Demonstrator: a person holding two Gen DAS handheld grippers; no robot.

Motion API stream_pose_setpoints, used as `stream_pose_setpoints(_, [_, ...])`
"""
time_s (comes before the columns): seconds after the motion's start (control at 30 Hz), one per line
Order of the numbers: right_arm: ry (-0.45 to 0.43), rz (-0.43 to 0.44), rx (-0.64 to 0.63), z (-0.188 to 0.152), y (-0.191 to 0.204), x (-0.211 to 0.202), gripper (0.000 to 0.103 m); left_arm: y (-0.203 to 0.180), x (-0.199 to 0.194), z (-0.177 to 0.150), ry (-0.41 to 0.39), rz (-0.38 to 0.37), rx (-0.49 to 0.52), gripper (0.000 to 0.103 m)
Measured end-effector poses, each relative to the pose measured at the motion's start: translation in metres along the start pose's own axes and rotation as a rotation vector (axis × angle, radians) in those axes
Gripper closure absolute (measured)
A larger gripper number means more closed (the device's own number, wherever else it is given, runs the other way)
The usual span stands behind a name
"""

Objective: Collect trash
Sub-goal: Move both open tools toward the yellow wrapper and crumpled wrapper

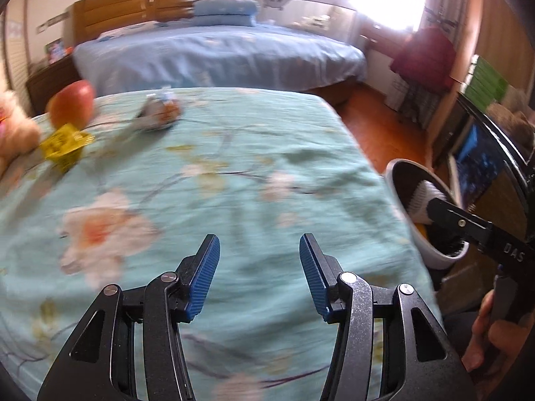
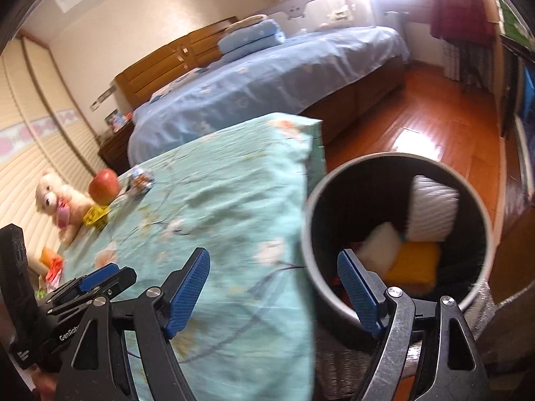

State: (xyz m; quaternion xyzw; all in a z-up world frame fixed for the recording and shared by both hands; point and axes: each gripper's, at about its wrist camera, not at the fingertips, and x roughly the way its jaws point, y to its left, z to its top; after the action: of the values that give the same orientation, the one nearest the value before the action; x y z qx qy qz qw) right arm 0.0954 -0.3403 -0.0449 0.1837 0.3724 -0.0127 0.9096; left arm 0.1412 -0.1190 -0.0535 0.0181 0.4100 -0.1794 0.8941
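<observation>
My left gripper (image 1: pixel 259 260) stands open over the teal floral bedspread (image 1: pixel 234 173), nothing between its blue pads. Far ahead on the left lie a crumpled silver-blue wrapper (image 1: pixel 160 112) and a yellow wrapper (image 1: pixel 65 142). My right gripper (image 2: pixel 272 257) is open and empty, its right finger over the rim of the round trash bin (image 2: pixel 309 214) beside the bed. In the bin lie a white crumpled wad (image 2: pixel 433 207), a white piece (image 2: pixel 381 244) and a yellow piece (image 2: pixel 414 264). The right wrist view also shows both wrappers, silver-blue (image 2: pixel 142 180) and yellow (image 2: pixel 97 215).
A red apple (image 1: pixel 72 102) and a plush bear (image 1: pixel 13 123) sit by the wrappers. The bin (image 1: pixel 424 240) stands off the bed's right edge, above wooden floor (image 2: pixel 418 123). A second bed with blue bedding (image 1: pixel 217 56) lies behind. A hand (image 1: pixel 491 334) holds the right gripper's handle.
</observation>
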Motion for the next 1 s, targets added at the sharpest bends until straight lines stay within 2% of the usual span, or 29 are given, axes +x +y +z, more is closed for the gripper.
stream_pose_setpoints(0.2, [0.031,0.060,-0.075,-0.001,0.044,0.019,0.020,0.056,-0.008,-0.004,-0.016,0.079,-0.086,0.047])
stream_pose_setpoints(0.5, [0.083,0.130,-0.171,-0.002,0.100,0.055,0.019,0.132,-0.016,-0.001,-0.029,0.162,-0.225,0.046])
stream_pose_setpoints(0.8, [0.118,0.178,-0.239,0.008,0.145,0.092,0.019,0.175,-0.008,0.009,-0.026,0.192,-0.287,0.045])
stream_pose_setpoints(1.0, [0.125,0.202,-0.263,0.021,0.172,0.120,0.019,0.194,0.002,0.023,-0.032,0.176,-0.325,0.037])
